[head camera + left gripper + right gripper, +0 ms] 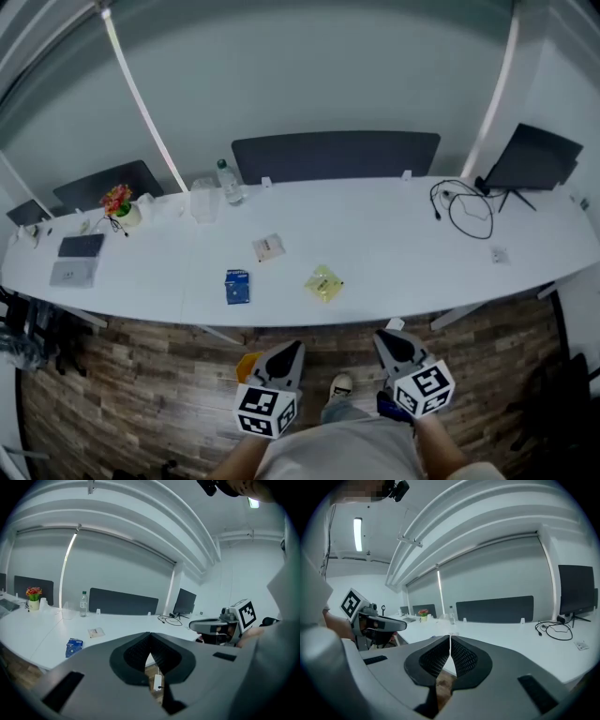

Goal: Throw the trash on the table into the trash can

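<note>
Three pieces of trash lie on the long white table point(394, 253): a blue packet point(237, 286), a crumpled yellow wrapper point(323, 283) and a pale flat packet point(268, 247). My left gripper point(292, 351) and right gripper point(385, 340) are held close to my body, short of the table's near edge and apart from the trash. Both are shut with nothing between the jaws. In the left gripper view the shut left gripper point(150, 637) points over the blue packet point(74, 645) and the pale packet point(96, 632). The right gripper point(450, 638) points across the table.
At the back left stand a water bottle point(228, 181), a clear cup point(203, 202) and a small flower pot point(119, 202). A black cable point(461, 206) and a monitor point(532, 157) are at the right. An orange-yellow object point(247, 364) sits on the wooden floor under the table edge.
</note>
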Demonstrator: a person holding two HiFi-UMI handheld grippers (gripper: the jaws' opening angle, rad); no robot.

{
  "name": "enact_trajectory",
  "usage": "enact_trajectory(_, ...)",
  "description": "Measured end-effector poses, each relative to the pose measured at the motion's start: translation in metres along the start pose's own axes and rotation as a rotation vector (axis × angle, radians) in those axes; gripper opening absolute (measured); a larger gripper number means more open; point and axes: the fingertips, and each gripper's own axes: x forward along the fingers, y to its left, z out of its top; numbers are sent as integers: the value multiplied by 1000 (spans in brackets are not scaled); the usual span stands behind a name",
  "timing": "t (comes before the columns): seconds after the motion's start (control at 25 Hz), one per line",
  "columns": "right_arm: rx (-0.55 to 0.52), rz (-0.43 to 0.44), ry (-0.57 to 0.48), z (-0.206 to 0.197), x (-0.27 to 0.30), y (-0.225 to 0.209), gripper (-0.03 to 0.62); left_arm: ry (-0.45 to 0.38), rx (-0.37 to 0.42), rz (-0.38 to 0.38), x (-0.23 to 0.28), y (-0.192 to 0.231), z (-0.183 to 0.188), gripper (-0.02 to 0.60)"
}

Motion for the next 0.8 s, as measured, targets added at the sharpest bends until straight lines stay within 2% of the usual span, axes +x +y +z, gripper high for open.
enact_trajectory(0.36,11,55,24,7,40,-54,32,-1,-24,67,52,13,17,0)
enact_trajectory(0.8,20,70,76,3,77,-51,34,28,-18,68,70,38,22,0)
